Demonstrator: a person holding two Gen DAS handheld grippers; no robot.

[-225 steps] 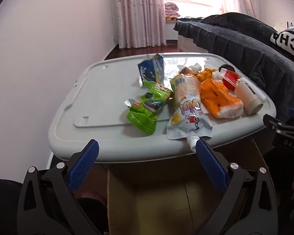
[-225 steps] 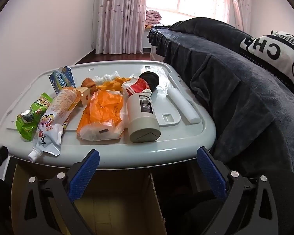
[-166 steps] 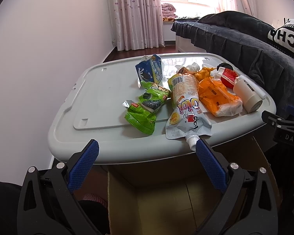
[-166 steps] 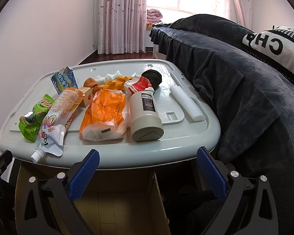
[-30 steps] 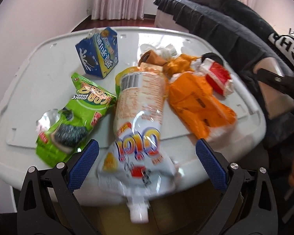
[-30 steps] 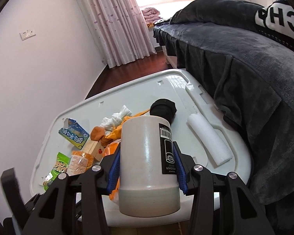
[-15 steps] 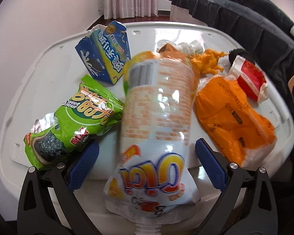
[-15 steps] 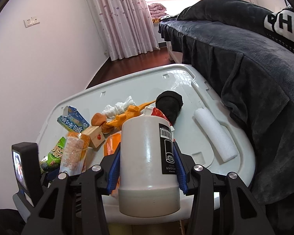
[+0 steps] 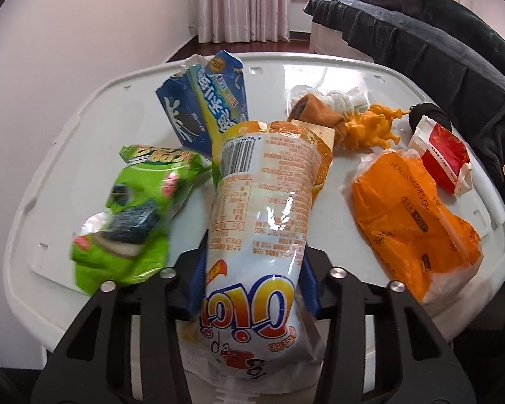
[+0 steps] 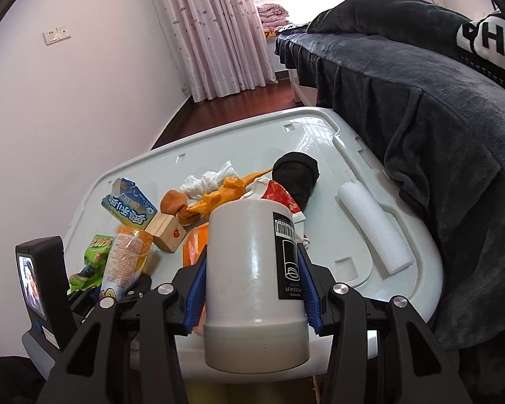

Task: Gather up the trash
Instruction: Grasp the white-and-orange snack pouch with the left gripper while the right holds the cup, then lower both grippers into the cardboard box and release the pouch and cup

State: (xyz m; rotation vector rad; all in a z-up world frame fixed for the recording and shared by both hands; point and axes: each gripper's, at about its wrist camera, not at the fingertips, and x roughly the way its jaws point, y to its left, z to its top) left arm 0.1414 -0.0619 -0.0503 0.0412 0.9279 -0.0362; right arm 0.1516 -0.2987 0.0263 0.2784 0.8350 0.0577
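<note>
**Blue pads clamp a pouch and a bottle over the grey lid**

Blue-padded fingers of the left gripper [image 9: 250, 277] are closed on the spouted drink pouch [image 9: 259, 235], pinching it across its lower half; the spout end hangs toward the camera below the pads, and the barcode end points away. Just left of this gripper lies the green snack bag [image 9: 134, 215], blurred, and beyond it the blue milk carton [image 9: 205, 101] stands tilted. To the right of the pouch lies the orange tissue pack [image 9: 410, 222], with the red wrapper [image 9: 444, 158] beyond it. Ahead sit a brown sock, white crumpled paper and an orange toy dinosaur [image 9: 370, 128].

The right gripper [image 10: 252, 289] is shut on the white bottle [image 10: 256, 276], its pads pressed to both sides, the bottle's base toward the camera. Ahead of it on the grey plastic lid [image 10: 320, 134] lie a black sock [image 10: 296, 171] and a wooden block [image 10: 166, 232]; to its right lies a white foam roll [image 10: 373, 225].
</note>
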